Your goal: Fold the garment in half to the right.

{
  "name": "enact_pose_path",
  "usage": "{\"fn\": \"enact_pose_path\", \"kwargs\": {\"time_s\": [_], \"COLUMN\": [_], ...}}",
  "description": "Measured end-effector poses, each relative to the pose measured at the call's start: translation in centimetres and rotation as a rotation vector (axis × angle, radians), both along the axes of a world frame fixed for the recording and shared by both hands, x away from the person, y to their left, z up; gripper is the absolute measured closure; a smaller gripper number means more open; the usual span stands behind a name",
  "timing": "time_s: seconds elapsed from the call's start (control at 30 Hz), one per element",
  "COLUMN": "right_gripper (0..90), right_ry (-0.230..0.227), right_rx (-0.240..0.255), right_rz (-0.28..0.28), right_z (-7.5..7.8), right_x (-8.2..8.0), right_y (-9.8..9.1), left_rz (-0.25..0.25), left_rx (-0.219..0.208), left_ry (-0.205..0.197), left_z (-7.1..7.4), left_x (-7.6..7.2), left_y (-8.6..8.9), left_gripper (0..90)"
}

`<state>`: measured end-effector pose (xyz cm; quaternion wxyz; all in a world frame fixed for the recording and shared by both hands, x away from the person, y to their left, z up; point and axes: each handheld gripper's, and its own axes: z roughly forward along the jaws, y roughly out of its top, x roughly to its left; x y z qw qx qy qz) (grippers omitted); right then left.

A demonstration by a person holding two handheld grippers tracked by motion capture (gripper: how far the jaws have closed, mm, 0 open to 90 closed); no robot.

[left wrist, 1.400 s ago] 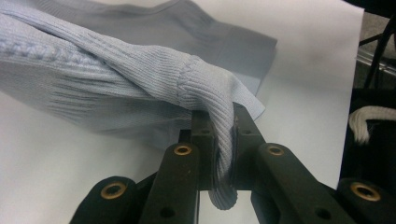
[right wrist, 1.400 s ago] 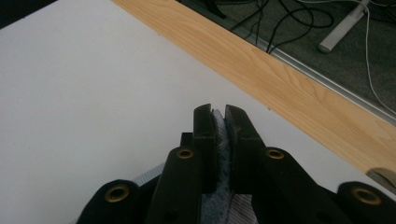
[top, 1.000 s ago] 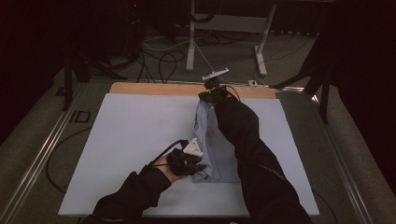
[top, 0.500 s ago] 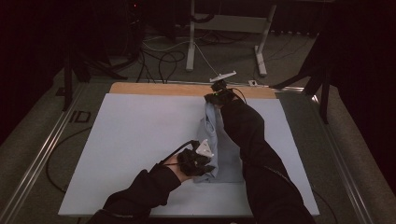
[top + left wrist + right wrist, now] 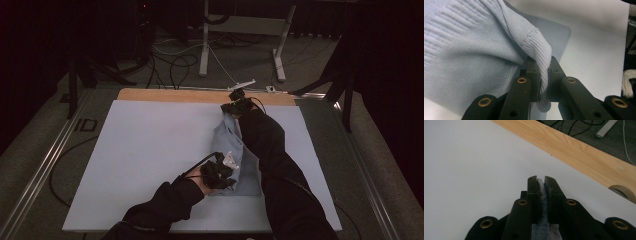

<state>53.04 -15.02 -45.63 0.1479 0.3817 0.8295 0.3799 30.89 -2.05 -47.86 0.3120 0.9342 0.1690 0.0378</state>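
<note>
A light blue knit garment (image 5: 227, 142) lies bunched on the white table cover (image 5: 145, 155), stretched between my two grippers. My left gripper (image 5: 220, 172) holds its near end. In the left gripper view the jaws of the left gripper (image 5: 544, 75) are shut on a ribbed hem of the garment (image 5: 474, 50), which folds over them. My right gripper (image 5: 237, 102) holds the far end near the back edge. In the right gripper view the right gripper (image 5: 542, 186) pinches a thin edge of blue fabric (image 5: 541, 225) just above the cover.
A bare wooden strip (image 5: 170, 95) runs along the table's far edge, and a roll of tape (image 5: 622, 191) lies on it. Metal stand legs (image 5: 205, 45) and cables sit on the floor beyond. The person's right sleeve (image 5: 280, 170) crosses the garment's right side.
The left gripper has moved right with the hem, toward the right arm, and the garment has narrowed. The right gripper has sunk slightly near the back edge.
</note>
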Motion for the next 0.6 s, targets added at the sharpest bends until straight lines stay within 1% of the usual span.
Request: {"fn": "enact_pose_path", "kwargs": {"time_s": [0.03, 0.07, 0.13, 0.27, 0.3, 0.37, 0.47, 0.53, 0.6], "right_gripper": [84.0, 83.9, 83.8, 83.7, 83.6, 83.6, 83.0, 83.0, 83.0], "right_ry": [0.011, 0.013, 0.019, 0.018, 0.018, 0.017, 0.018, 0.017, 0.018], "right_rx": [0.003, 0.009, 0.037, 0.028, 0.031, 0.035, 0.064, 0.064, 0.038], "right_rz": [0.002, 0.004, 0.015, 0.022, 0.023, 0.027, 0.042, 0.046, 0.045], "right_z": [-0.4, -0.4, -0.6, -0.9, -0.9, -1.1, -1.3, -1.4, -1.7], "right_x": [0.3, 0.3, 0.4, 0.6, 0.7, 0.8, 0.8, 0.9, 1.0], "right_y": [0.0, 0.0, 0.1, 0.1, 0.1, 0.0, 0.0, 0.1, 0.2], "left_rz": [0.008, 0.010, 0.023, 0.022, 0.027, 0.030, 0.028, 0.041, 0.041], "left_rx": [-0.002, -0.001, -0.002, 0.001, -0.007, -0.010, -0.005, -0.009, -0.004], "left_ry": [0.002, 0.005, 0.014, 0.014, 0.018, 0.018, 0.021, 0.027, 0.024], "left_z": [-0.3, -0.4, -0.9, -1.2, -1.3, -1.4, -1.6, -1.9, -1.9], "left_x": [0.1, 0.1, 0.3, 0.4, 0.5, 0.5, 0.7, 0.8, 1.0], "left_y": [-0.4, -0.5, -0.8, -1.0, -1.1, -1.3, -1.5, -1.7, -2.1], "left_gripper": [84.5, 84.5, 84.5, 84.5, 84.5, 84.5, 84.5, 84.4, 84.4]}}
